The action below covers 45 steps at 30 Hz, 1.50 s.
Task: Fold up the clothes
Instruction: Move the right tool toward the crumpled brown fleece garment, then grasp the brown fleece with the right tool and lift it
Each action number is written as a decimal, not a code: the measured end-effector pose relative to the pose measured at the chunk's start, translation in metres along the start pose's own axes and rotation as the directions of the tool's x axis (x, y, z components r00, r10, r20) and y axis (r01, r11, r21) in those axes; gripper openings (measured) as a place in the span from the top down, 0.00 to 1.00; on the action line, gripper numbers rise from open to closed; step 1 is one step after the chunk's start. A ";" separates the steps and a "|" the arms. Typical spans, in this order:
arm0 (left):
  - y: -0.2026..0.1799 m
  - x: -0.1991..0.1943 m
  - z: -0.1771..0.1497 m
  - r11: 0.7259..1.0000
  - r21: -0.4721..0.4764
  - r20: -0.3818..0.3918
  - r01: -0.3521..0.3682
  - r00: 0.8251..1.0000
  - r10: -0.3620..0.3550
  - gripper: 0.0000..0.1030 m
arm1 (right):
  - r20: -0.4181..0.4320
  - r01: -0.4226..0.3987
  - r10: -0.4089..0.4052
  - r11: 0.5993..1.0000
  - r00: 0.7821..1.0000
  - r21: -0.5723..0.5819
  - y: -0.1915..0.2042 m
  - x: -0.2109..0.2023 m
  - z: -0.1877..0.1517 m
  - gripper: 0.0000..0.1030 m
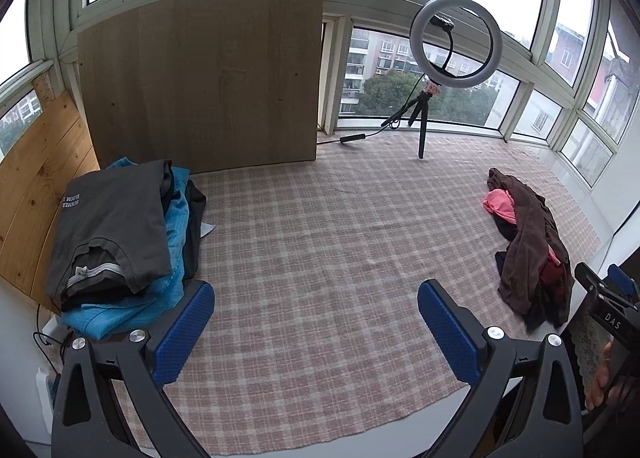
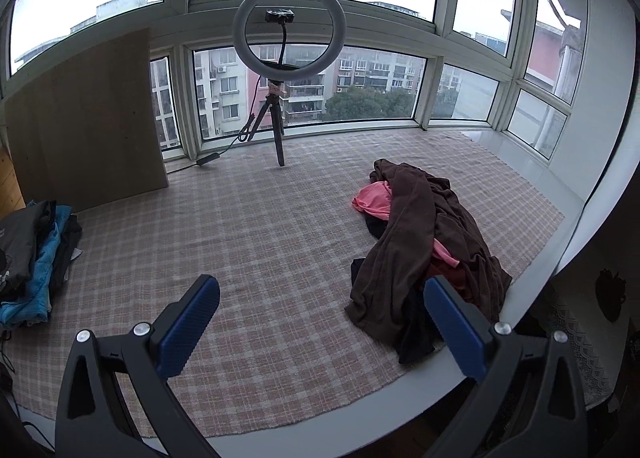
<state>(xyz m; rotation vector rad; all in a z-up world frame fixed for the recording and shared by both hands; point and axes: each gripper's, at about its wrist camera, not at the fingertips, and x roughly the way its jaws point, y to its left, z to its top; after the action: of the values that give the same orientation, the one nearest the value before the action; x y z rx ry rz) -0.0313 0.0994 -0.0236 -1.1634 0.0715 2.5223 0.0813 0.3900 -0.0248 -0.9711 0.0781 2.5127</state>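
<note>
Left gripper (image 1: 316,328) spread wide, empty, over bare plaid cloth (image 1: 320,226) — folded stack (image 1: 120,234) at its left, unfolded pile (image 1: 528,242) far right. Right gripper (image 2: 320,322) also wide, empty, just short of the brown garment (image 2: 420,242) topping that pile — best to pinch one edge only, lift clear of the pink piece (image 2: 374,198) beneath.

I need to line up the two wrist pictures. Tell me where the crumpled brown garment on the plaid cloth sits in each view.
Left wrist view: the crumpled brown garment lies at the right edge, beyond the open left gripper.
Right wrist view: it lies right of centre, just ahead of the open right gripper.
Shared landmark: the white ring light on a black tripod, standing by the windows.
</note>
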 end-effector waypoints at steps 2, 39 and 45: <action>-0.009 0.003 0.001 0.999 0.031 0.000 0.007 1.000 -0.007 0.01 | -0.011 0.030 -0.030 1.000 0.999 0.004 -0.007 0.001 -0.003 0.00; -0.151 0.053 0.124 0.974 -0.113 0.011 -0.197 0.980 0.200 0.01 | -0.187 -0.141 0.137 0.990 0.973 -0.008 -0.248 0.332 0.149 0.07; -0.134 0.046 0.123 0.941 -0.121 -0.007 -0.316 0.948 0.318 0.01 | -0.350 -0.164 0.149 0.986 0.925 -0.013 -0.225 0.419 0.133 0.07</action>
<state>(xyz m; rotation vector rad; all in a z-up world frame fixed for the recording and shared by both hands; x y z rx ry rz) -0.1026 0.2622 0.0371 -1.2710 0.1126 2.8503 -0.1812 0.7809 -0.1745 -1.4727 0.2203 2.4603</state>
